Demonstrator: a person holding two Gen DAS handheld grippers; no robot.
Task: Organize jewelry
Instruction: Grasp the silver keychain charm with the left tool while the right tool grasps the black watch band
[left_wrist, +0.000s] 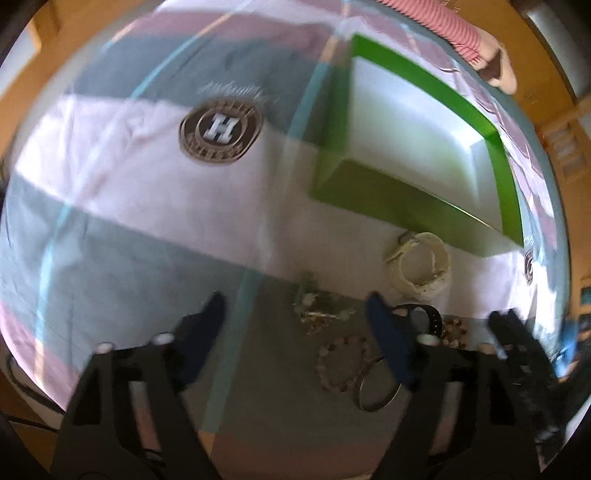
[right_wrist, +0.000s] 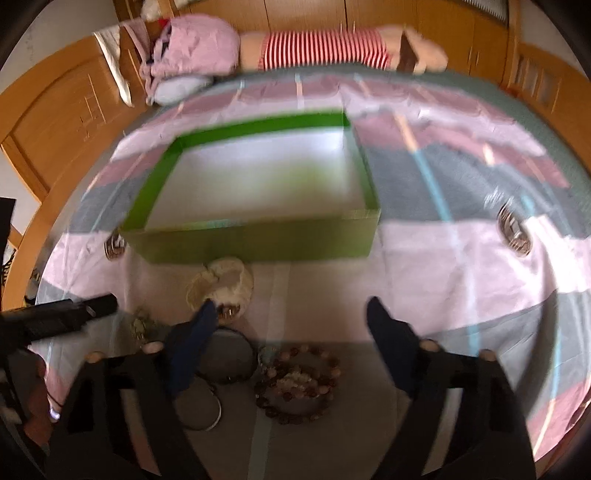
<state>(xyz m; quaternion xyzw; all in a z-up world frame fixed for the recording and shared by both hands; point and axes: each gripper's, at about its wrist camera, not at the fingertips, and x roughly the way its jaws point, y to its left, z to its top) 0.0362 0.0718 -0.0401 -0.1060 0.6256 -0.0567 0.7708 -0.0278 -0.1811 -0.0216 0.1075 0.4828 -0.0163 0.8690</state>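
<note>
Both views motion-blurred, details soft. Jewelry lies in a loose cluster on the bed sheet (right_wrist: 443, 266) (striped pink/grey, round logo patches), in front of the green box (right_wrist: 258, 243), whose pale inside looks bare as far as the blur allows

Left tongs (left_wrist: 295, 314) open, nothing between the pads; the pale green cluster (left_wrist: 314, 306) sits just past the tips, shape unreadable. Beaded bracelet (left_wrist: 343, 362) and metal bangle (left_wrist: 376, 391) at about 5 o'clock, bangle partly hidden behind the right finger (left_wrist: 388, 343). Black band (left_wrist: 424, 317) mostly covered by that finger. Cream cuff (left_wrist: 421, 266) at 2 o'clock, just short of the box wall

Right tongs (right_wrist: 291, 317) also open, gripping nothing. Brown bead pile (right_wrist: 299, 380) lies between the fingers near the bottom; strands can't be counted. Dark ring (right_wrist: 232, 354) and the bangle under it are cut by the left finger (right_wrist: 192, 339). Other tool's tip (right_wrist: 74, 314) enters at 9 o'clock

Striped plush (right_wrist: 325, 48) at 12 o'clock beyond the bed edge, ends blurred
</note>
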